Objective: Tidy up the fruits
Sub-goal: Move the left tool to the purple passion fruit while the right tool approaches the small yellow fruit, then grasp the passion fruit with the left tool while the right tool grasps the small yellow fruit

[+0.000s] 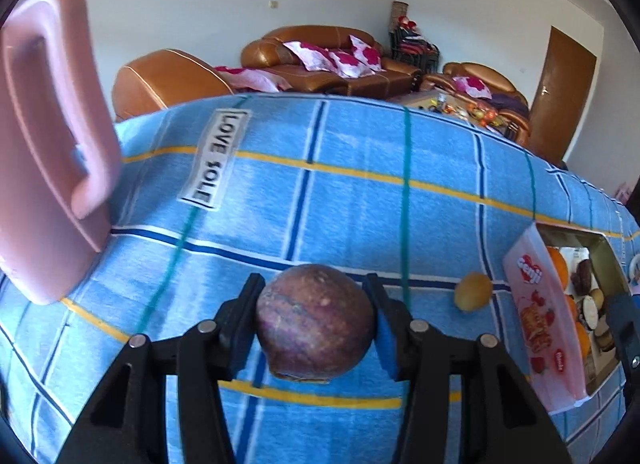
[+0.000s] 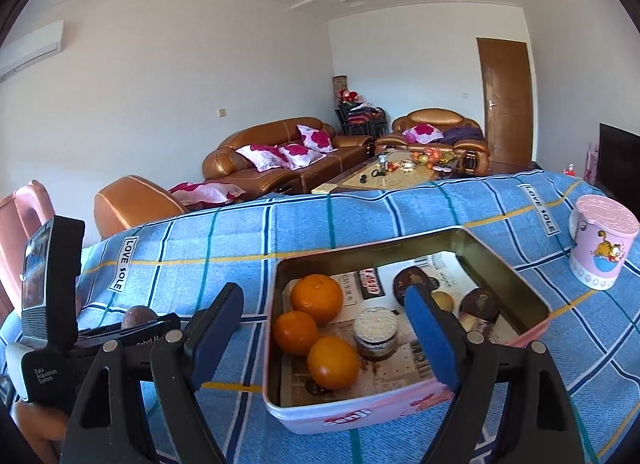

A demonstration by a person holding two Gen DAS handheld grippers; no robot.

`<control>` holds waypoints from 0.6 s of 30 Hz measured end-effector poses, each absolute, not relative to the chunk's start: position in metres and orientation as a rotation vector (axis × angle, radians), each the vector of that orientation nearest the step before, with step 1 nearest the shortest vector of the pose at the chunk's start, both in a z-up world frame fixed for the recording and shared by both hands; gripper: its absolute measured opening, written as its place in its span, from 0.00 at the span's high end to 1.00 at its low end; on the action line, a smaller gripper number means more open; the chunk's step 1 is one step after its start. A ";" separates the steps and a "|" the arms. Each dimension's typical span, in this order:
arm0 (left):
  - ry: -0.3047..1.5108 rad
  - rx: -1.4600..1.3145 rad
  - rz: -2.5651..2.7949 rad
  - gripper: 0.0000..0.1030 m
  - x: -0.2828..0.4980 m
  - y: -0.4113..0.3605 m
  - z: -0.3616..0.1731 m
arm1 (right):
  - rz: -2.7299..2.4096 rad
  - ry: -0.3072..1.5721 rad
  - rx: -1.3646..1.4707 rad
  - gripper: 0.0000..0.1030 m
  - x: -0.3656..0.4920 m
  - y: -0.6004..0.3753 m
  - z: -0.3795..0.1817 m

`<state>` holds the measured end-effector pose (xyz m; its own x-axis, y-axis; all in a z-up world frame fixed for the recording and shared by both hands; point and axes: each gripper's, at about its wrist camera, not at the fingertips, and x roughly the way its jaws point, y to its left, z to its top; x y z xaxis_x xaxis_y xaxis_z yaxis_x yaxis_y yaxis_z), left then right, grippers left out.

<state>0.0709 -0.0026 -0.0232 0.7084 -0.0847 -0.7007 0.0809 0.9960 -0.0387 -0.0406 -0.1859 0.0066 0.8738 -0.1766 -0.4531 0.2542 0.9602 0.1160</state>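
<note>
Presently we find the left gripper point(image 1: 316, 320) clamped on a purple-brown fruit point(image 1: 316, 322), its blue pads pressing both flanks of the fruit, which sits low over the blue checked cloth point(image 1: 360, 203). The right gripper point(image 2: 328, 336) stands apart and empty, hovering above the near end of the pink tin point(image 2: 352, 412)

We judge the step in hand to be carrying this fruit to the tin. To do it well, we advise keeping the clamp steady across the widest part of the fruit, lifting clear of the cloth before travelling, and clearing the tin's wall before lowering. The fruit belongs beside its like: the dark round fruits lie at the far end, three oranges point(image 2: 316, 298) at the near left. The right gripper should draw aside so the two do not meet over the tin

On materials: the held fruit is round, with a dull, mottled and slightly rough skin; it looks firm and should bear the pads without bruising. A small yellow-green fruit point(image 1: 473, 291) rests loose on the cloth just beside the tin and may roll if nudged. The tin is thin metal, rectangular, lined with printed paper, its inner wall glossy. The oranges are smooth and shiny. A pink lidded cup point(image 2: 602, 248) stands well apart at the right
</note>
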 end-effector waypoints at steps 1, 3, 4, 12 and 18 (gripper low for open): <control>0.757 0.004 -0.063 0.49 0.071 0.004 -0.022 | -0.209 0.470 0.166 0.18 -0.035 -0.181 0.005; 0.721 0.010 -0.015 0.49 0.070 0.016 -0.019 | -0.168 0.493 0.132 0.18 -0.023 -0.168 0.004; 0.710 0.007 0.007 0.49 0.071 0.023 -0.019 | -0.148 0.504 0.113 0.22 -0.016 -0.161 0.003; 0.701 -0.046 0.091 0.49 0.077 0.057 -0.023 | -0.043 0.670 0.053 0.47 0.039 -0.127 -0.015; 0.692 -0.027 0.097 0.49 0.075 0.053 -0.022 | -0.069 0.780 -0.013 0.57 0.068 -0.120 -0.029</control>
